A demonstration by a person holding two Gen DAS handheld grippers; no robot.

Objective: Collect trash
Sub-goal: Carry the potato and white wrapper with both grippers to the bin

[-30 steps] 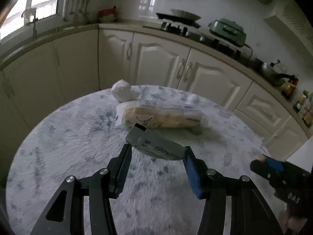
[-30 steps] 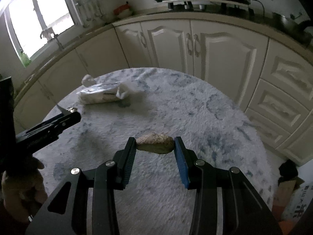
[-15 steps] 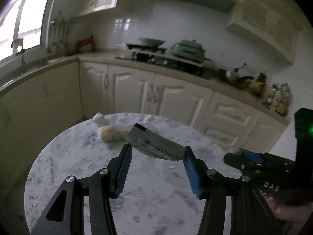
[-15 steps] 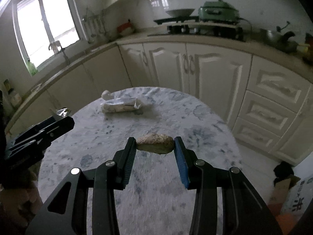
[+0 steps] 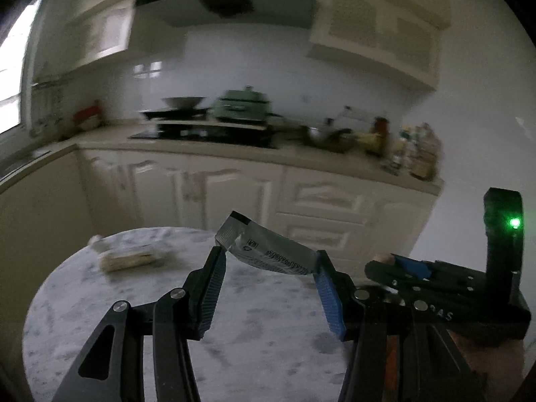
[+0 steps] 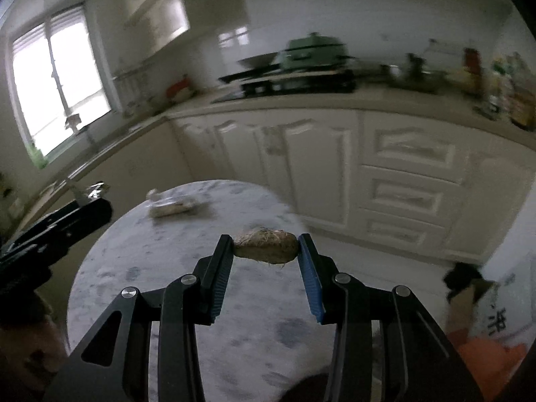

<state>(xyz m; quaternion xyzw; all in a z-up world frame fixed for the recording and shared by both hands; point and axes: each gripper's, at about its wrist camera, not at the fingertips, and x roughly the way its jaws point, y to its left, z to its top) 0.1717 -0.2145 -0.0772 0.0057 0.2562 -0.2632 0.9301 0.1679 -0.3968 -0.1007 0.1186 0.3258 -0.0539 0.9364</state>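
The left gripper (image 5: 268,258) is pinching a grey foil wrapper (image 5: 264,251); the right gripper (image 6: 265,246) is pinching a brown fibrous lump (image 6: 266,246) above the marble table (image 6: 167,254).

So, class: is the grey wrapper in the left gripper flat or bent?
Bent. The grey wrapper sags between the left gripper pads, and its upper left end kinks upward.

Light: dim, grey daylight from the window (image 6: 57,90), which is blown out white.
Blur: cabinets (image 6: 301,167) and counter (image 5: 234,150) smeared.
Edges: fisheye bending, black corners.
Glare: green lamp (image 5: 515,223) glows.
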